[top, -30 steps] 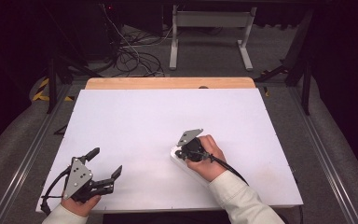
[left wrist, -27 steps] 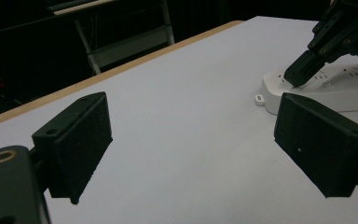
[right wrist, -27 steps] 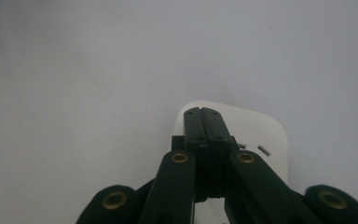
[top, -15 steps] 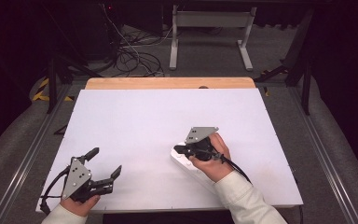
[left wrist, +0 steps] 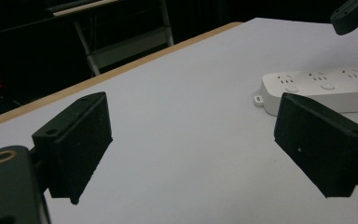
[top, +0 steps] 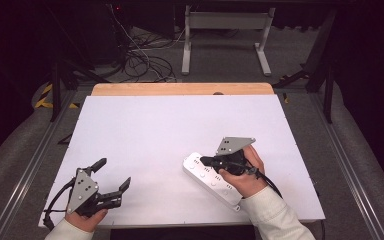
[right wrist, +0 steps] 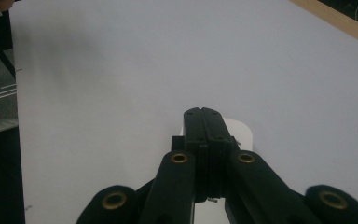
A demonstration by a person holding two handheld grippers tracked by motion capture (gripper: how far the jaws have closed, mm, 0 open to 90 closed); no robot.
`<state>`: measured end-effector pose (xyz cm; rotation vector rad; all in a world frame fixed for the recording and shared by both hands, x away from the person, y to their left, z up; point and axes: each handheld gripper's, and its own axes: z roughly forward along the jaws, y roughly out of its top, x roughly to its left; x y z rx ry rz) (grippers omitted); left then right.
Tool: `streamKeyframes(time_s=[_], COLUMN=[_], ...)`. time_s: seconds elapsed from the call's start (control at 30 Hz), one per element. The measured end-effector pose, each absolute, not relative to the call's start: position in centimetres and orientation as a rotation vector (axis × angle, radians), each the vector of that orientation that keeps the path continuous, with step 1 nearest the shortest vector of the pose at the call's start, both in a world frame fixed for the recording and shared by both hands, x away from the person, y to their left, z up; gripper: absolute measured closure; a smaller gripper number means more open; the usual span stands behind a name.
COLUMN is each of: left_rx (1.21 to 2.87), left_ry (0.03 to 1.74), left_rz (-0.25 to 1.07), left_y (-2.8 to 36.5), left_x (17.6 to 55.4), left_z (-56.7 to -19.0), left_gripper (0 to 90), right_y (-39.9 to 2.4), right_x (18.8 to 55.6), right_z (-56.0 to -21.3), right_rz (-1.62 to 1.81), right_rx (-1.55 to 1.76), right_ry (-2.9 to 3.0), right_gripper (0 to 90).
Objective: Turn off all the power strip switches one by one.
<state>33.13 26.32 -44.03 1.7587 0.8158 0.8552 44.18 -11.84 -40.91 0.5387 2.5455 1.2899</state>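
A white power strip lies at an angle on the white table, right of centre near the front edge. My right gripper hovers over the strip's left end, jaws shut flat together with nothing between them. In the right gripper view the shut right gripper covers most of the power strip. My left gripper rests at the front left with its jaws wide apart and empty. In the left gripper view the power strip lies ahead, past the left gripper, whose right jaw covers part of it.
A wooden strip edges the far side of the table. Metal rails run along both sides. Cables and a metal stand sit on the floor beyond.
My right gripper has moved right and lifted, uncovering more of the power strip under it. The left gripper has stayed in place.
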Motion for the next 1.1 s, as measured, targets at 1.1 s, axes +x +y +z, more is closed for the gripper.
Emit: streamKeyframes(time_s=[1.1], left_rx=[1.764], left_ry=[0.815], left_rz=[0.853], left_y=[26.3], left_x=[33.1], left_z=[-44.1], left_gripper=[11.7], right_y=[-10.5], right_x=[44.5], right_z=[-44.3], right_rz=[1.086], right_rx=[0.565], right_ry=[2.701], right_gripper=[90.0])
